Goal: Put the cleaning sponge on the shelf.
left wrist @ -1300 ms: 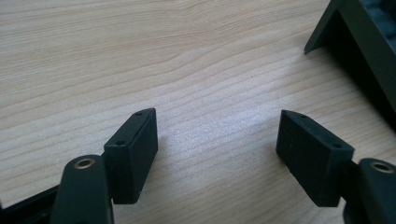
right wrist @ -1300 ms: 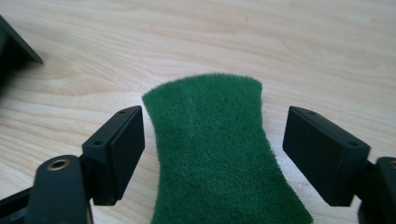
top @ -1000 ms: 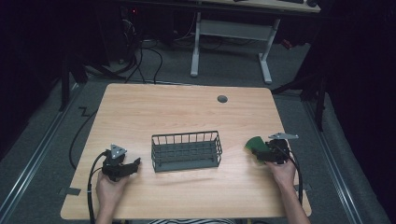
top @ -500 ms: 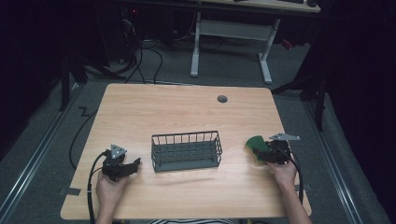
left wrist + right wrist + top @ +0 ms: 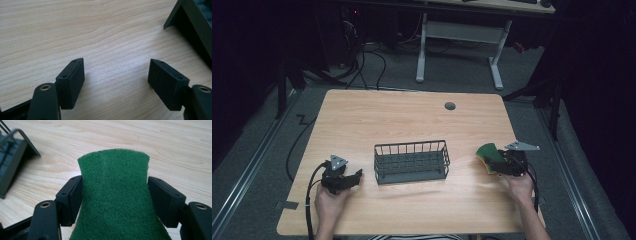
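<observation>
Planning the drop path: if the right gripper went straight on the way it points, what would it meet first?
Probably the wire basket: the right gripper, shut on the green scouring pad, points toward its near end, bare table between.

Green scouring pad (image 5: 113, 195), slightly bowed, pinched between jaws, seemingly above the table.

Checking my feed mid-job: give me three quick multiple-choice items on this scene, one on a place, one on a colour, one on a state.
1. Where is the wire basket?
A. Between the two grippers
B. At the table's far edge
C. On the floor

2. What colour is the scouring pad?
A. Yellow
B. Green
C. Blue

3. How does the left gripper stand?
A. Shut on the pad
B. Shut on the basket
C. Open, with nothing between its jaws

Key: 1 A, it sits mid-table between the hands; 2 B, green between the right gripper jaws; 3 C, bare wood shows between its jaws.
</observation>
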`<state>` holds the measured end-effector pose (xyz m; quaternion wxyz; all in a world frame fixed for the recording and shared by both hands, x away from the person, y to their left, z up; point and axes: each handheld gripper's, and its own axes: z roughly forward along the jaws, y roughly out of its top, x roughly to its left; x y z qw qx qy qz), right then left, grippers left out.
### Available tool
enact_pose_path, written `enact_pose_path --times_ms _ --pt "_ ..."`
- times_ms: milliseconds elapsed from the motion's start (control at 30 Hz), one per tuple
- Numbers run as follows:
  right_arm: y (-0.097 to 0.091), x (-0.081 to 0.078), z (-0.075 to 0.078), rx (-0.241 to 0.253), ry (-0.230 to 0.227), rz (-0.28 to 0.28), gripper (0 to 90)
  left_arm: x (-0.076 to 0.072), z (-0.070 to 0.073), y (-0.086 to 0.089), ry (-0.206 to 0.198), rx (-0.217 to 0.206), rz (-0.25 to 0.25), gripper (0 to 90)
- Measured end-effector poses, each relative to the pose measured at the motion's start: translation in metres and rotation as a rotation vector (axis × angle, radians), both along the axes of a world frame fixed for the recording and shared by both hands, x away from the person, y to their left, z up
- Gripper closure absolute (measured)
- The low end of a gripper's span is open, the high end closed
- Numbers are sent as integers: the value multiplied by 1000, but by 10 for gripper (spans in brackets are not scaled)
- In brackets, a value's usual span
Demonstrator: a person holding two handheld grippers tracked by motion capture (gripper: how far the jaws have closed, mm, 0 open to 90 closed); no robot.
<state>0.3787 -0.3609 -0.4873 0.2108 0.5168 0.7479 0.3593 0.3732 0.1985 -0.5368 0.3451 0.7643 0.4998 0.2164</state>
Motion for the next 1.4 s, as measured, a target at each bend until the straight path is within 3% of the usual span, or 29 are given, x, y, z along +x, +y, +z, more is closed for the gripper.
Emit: enact_pose_path --times_ms 533,633,933,1167,1400 --pt "15 -6 37 25 -63 64 312 0 0 0 0 0 0 300" --pt "23 -6 45 44 -84 104 312 0 0 0 0 1 1 300" --pt "44 -2 64 61 -116 151 312 0 0 0 0 0 1 300" --pt "79 5 85 49 -159 241 312 0 0 -1 0 3 -7 293" --pt "116 13 95 20 -173 322 312 0 0 -1 0 2 -7 292"
